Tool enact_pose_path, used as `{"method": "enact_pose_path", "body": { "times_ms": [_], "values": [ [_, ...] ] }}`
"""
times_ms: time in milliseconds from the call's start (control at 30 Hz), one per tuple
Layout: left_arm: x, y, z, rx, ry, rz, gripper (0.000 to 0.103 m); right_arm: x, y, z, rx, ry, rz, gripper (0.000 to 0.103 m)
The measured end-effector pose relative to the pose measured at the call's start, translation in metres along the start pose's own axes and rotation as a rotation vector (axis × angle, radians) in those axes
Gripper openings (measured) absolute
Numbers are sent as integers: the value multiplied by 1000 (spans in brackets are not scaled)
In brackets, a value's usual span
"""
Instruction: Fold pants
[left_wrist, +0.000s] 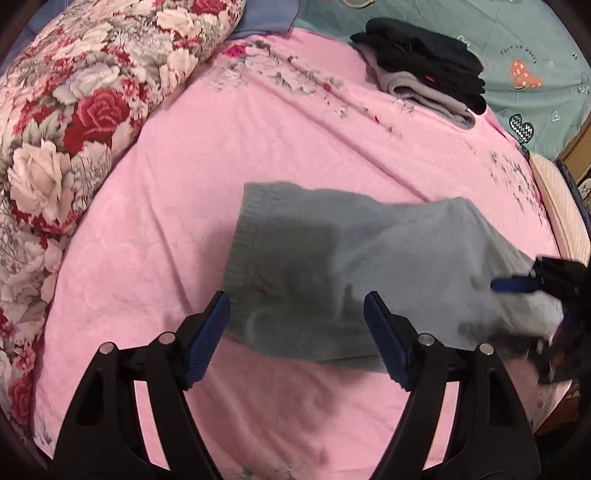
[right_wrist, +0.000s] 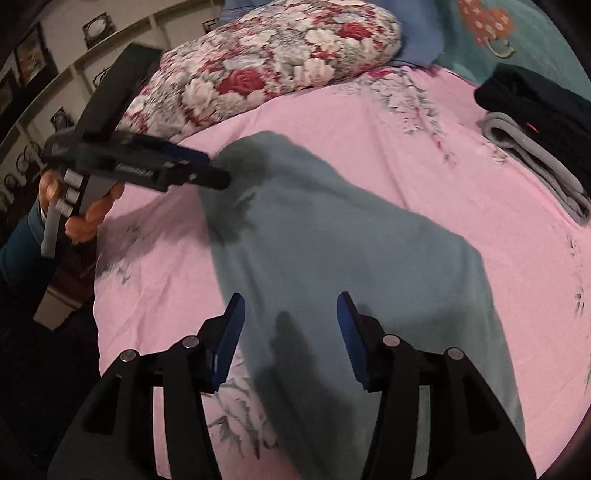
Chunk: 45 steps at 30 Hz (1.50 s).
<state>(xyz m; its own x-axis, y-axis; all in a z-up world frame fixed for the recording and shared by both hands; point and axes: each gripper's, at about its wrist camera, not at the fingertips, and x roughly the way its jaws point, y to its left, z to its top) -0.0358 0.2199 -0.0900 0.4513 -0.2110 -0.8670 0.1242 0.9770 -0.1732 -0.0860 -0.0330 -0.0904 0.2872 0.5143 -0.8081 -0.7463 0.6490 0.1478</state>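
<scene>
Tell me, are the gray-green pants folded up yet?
Partly: the gray-green pants lie doubled over, still long, on the pink blanket; both grippers are open.

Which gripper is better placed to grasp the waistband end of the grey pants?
Probably the left. The left gripper is open at the pants near the ribbed waistband; the right gripper is open over the other end.

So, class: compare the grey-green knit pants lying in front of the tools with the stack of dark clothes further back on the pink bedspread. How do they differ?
The grey-green knit pants lie spread out as one loose layer; the dark stack is folded into a compact pile. The pants are pale grey-green; the stack is black over a grey piece. The pants sit near both tools; the stack sits far back. Both rest on the pink bedspread.
</scene>
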Motion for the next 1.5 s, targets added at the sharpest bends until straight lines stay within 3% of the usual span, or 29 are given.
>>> {"method": "enact_pose_path", "body": {
  "times_ms": [100,333,433,667,833,933,1033,1200,1300,1367,1400,1500],
  "values": [
    [0,4,-5,-19,3,-17,77,17,17,-6,-52,53,-28,39],
    [-4,7,-7,-21,-5,-45,77,45,31,6,-86,35,-73,26],
    [-4,10,-7,-23,-8,-57,77,45,38,6,-123,51,-78,2],
    [-4,7,-4,-19,-17,-76,78,32,41,9,-97,24,-60,1],
    [-4,-2,2,-6,-29,-95,79,29,58,5,-96,63,-21,1],
    [6,-13,3,11,-14,-95,80,38,56,-1,-79,72,-26,5],
    [24,-16,1,24,28,-51,80,19,46,-5,4,48,73,45],
    [26,-10,-8,70,21,-39,79,-27,2,-48,200,-23,75,47],
    [23,-11,-17,133,7,-11,78,-41,-37,-102,377,19,38,47],
    [22,-10,-24,169,5,29,78,-65,-51,-134,446,-30,48,47],
    [22,-10,-27,183,11,50,80,-79,-55,-148,489,-36,24,54],
    [12,-6,-31,196,12,64,77,-103,-68,-175,553,-28,-99,54]
  ]
}}
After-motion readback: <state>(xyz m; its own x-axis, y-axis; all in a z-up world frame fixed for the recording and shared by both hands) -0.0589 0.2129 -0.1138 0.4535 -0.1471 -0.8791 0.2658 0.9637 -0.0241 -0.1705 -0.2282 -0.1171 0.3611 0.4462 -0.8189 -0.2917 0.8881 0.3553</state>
